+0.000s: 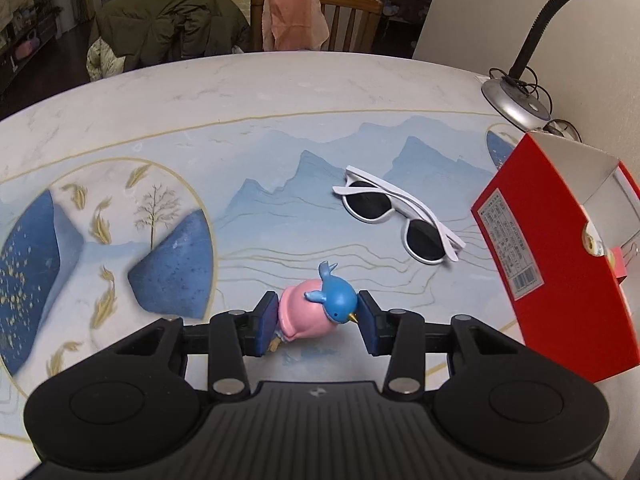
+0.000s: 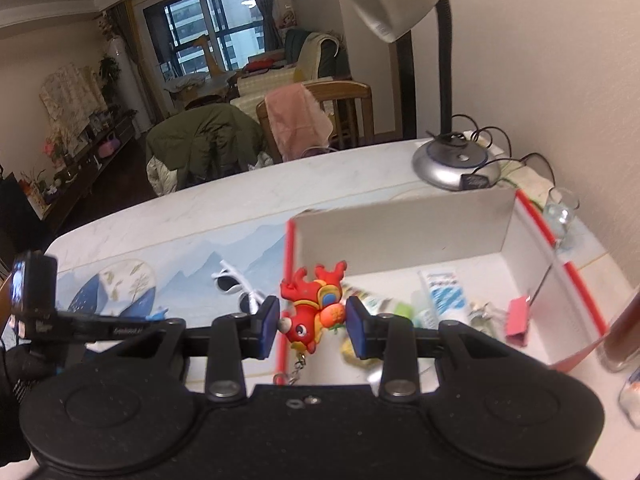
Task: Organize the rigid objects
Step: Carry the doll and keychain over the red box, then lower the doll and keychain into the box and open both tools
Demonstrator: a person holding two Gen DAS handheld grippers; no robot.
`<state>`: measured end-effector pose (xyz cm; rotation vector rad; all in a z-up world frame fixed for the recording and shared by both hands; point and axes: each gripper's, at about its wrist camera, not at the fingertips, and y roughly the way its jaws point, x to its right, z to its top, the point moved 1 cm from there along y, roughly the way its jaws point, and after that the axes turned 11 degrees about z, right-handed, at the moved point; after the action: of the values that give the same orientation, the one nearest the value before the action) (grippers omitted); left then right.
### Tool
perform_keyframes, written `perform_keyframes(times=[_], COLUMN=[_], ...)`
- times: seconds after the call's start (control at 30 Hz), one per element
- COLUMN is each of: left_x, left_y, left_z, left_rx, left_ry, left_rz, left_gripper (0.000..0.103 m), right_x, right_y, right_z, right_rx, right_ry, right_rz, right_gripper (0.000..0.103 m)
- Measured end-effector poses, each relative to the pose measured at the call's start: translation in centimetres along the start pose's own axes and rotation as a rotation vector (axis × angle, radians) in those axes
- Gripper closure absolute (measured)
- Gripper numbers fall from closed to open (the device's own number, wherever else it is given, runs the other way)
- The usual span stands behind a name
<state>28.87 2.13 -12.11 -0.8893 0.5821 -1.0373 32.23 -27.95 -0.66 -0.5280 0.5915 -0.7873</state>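
Dim, even indoor light; fisheye-bent edges, box contents perhaps motion-blurred in the right view.

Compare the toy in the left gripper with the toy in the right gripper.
The bird toy is pink and blue; the red toy is red with orange and gold. The red toy trails a metal keychain; the bird toy shows none. The bird toy is over the table, the red toy at the box edge. Both are clamped between blue pads.

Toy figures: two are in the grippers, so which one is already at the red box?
The red keychain figure, clamped in the right gripper at the red box wall. The blue and pink bird figure, in the left gripper, sits over the table.
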Motion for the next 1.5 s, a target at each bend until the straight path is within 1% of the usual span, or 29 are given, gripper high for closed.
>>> perform_keyframes(times=[0.23, 0.43, 0.6, 0.73, 0.87, 0.97, 1.13, 1.33, 1.5], left_x=[1.8, 5.0, 8.6, 12.2, 16.4, 19.1, 22.7, 25.9, 27.7], left_y=[-1.9, -4.9, -8.0, -9.9, -10.9, -10.8, -9.5, -6.3, -3.1], left_z=[-0.3, 0.4, 1.7, 2.6, 3.0, 3.4, 4.9, 6.3, 7.0], left_rx=[0.005, 0.043, 0.095, 0.124, 0.137, 0.139, 0.134, 0.098, 0.054], left_ry=[-0.017, -0.007, 0.012, 0.059, 0.120, 0.163, 0.217, 0.269, 0.304], left_rz=[-0.011, -0.062, -0.122, -0.177, -0.221, -0.239, -0.232, -0.186, -0.144], left_gripper=[0.062, 0.062, 0.062, 0.062, 0.062, 0.062, 0.062, 0.062, 0.062], right_x=[4.2, 7.8, 10.3, 12.1, 13.3, 14.0, 14.3, 14.1, 14.1], right_y=[-0.9, -1.0, -0.2, 0.5, 1.2, 1.8, 2.9, 4.4, 5.3], right_z=[1.7, 2.7, 2.6, 2.3, 1.6, 1.1, -0.1, -1.4, -2.0], right_rx=[0.021, 0.026, 0.007, -0.018, -0.050, -0.088, -0.155, -0.247, -0.294], right_ry=[0.003, 0.025, 0.034, 0.047, 0.049, 0.040, 0.011, -0.034, -0.058], right_rz=[-0.018, -0.035, -0.047, -0.045, -0.039, -0.025, -0.011, 0.002, -0.003], right_gripper=[0.068, 0.068, 0.068, 0.068, 0.068, 0.068, 0.068, 0.068, 0.068])
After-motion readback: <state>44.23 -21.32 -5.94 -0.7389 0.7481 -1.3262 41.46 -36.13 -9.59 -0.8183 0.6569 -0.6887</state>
